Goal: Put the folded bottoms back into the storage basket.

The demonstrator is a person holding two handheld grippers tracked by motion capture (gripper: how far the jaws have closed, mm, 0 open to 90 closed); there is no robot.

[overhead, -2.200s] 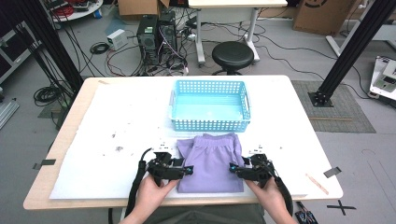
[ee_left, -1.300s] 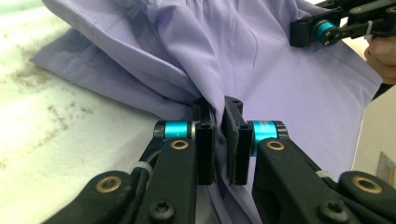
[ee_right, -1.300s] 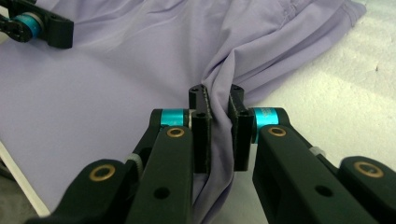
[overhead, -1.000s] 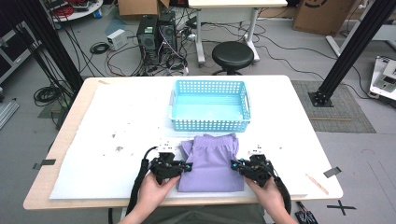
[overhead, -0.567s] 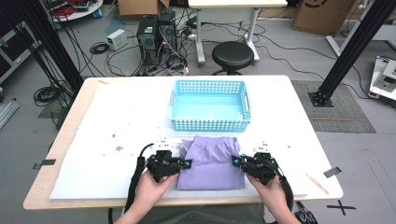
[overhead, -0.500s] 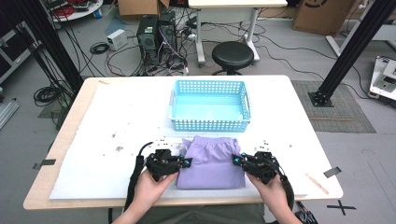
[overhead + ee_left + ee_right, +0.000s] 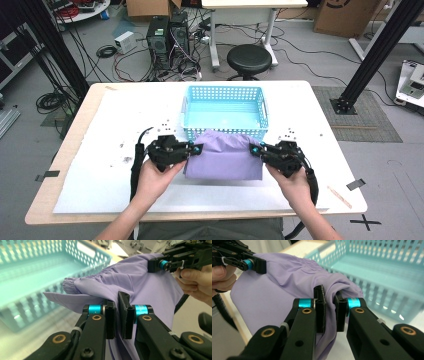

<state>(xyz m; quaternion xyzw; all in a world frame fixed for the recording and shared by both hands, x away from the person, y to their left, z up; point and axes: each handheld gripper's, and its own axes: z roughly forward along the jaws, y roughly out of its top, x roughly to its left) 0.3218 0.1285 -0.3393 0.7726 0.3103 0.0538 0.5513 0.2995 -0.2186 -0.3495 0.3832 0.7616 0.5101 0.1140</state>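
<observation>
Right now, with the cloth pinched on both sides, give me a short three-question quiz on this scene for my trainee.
1. True or false: both the left gripper and the right gripper are shut on the purple garment.
2. What stands just beyond the garment on the table?
A. a red bucket
B. a blue basket
C. a stack of plates
3. Fill in: in the left gripper view, the garment's gathered ______ edge lies toward the basket.

Key:
1. True: each pair of jaws pinches a side of the cloth.
2. B; it looks empty.
3. Waistband (elastic).
</observation>
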